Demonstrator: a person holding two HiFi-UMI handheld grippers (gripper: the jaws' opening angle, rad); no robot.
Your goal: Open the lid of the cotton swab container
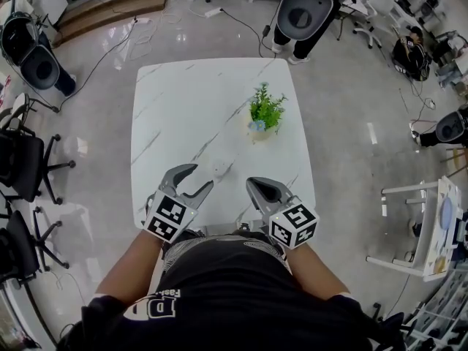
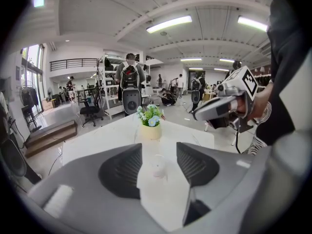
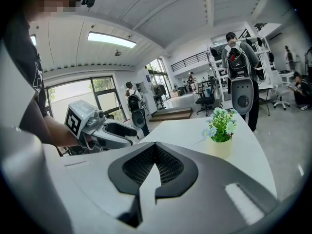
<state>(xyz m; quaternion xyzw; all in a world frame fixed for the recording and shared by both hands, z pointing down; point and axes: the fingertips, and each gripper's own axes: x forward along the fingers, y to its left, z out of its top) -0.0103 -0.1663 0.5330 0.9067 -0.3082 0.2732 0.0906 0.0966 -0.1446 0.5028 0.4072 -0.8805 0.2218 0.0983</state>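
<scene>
The cotton swab container (image 1: 219, 169) is a small clear round tub with its lid on, standing on the white marble table (image 1: 183, 101) near the front edge. In the left gripper view the container (image 2: 158, 165) sits on the table ahead, in line with the gap between the jaws and not touched by them. My left gripper (image 1: 203, 176) is open just left of it, with nothing held; the left gripper view shows the same gripper (image 2: 159, 146) with its jaws spread. My right gripper (image 1: 251, 182) is shut and empty to the right of the container, and its own view shows the gripper (image 3: 155, 146) with both pads pressed together.
A small pot of green leaves and blue flowers (image 1: 263, 115) stands further back on the table, right of centre. Office chairs (image 1: 25, 163) stand on the floor to the left, a white stand (image 1: 409, 225) to the right. People and robots are across the room.
</scene>
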